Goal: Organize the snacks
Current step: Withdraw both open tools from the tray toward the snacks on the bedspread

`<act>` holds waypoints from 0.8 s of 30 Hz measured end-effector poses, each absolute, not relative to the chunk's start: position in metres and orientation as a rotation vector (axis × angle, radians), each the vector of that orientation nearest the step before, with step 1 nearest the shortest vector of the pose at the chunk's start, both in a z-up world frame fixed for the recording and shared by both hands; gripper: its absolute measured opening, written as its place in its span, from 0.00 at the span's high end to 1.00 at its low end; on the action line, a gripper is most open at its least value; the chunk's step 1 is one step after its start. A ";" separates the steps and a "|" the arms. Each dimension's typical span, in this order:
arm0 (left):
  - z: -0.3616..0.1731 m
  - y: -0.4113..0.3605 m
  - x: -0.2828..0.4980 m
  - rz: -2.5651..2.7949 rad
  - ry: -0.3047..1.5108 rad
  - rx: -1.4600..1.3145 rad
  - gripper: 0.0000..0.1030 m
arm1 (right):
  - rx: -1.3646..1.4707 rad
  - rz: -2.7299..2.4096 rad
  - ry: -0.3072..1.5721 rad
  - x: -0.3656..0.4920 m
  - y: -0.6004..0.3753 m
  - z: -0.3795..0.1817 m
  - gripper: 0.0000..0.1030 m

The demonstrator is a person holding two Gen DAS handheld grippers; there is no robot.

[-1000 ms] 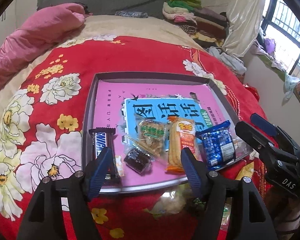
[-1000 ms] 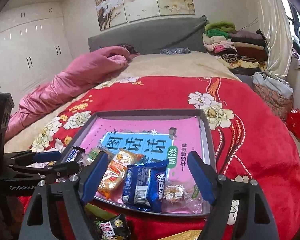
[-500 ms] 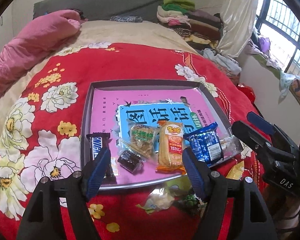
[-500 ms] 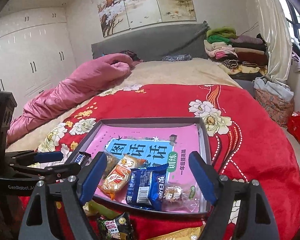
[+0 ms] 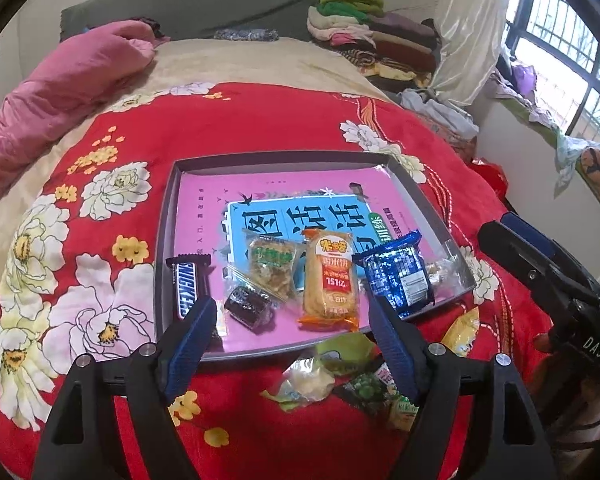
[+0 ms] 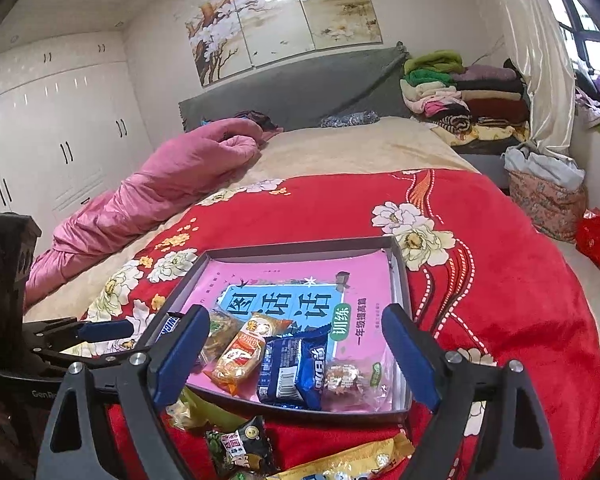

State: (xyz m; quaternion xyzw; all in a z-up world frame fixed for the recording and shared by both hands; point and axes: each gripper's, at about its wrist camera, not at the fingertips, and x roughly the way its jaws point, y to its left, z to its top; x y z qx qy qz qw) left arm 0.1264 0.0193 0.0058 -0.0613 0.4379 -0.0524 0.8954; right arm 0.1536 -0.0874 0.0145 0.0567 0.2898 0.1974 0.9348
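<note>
- Left tool [image 5: 288,332] is hovering over the near edge of the shallow grey cardboard tray [image 5: 162,240]; jaws are opening, nothing lying between them.
- Right tool [image 6: 296,344] is hanging above the tray's near right corner; jaws are also opening, gripping nothing.
- Sitting in a row inside the tray: brown Snickers bar [image 5: 186,284], orange rice-cracker packet [image 5: 330,280], blue foil biscuit packet [image 5: 400,272].
- Loose green and yellow wrappers [image 5: 340,376], possibly empty, are lying on the red floral bed quilt [image 5: 260,116].
</note>
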 end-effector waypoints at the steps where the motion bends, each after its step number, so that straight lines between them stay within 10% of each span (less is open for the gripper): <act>1: 0.007 0.019 0.126 -0.110 0.906 -0.127 0.23 | 0.117 0.403 0.598 0.153 -0.088 0.014 0.14; 24: 0.009 0.013 0.096 -0.155 0.927 -0.091 0.23 | 0.152 0.276 0.666 0.108 -0.091 0.010 0.13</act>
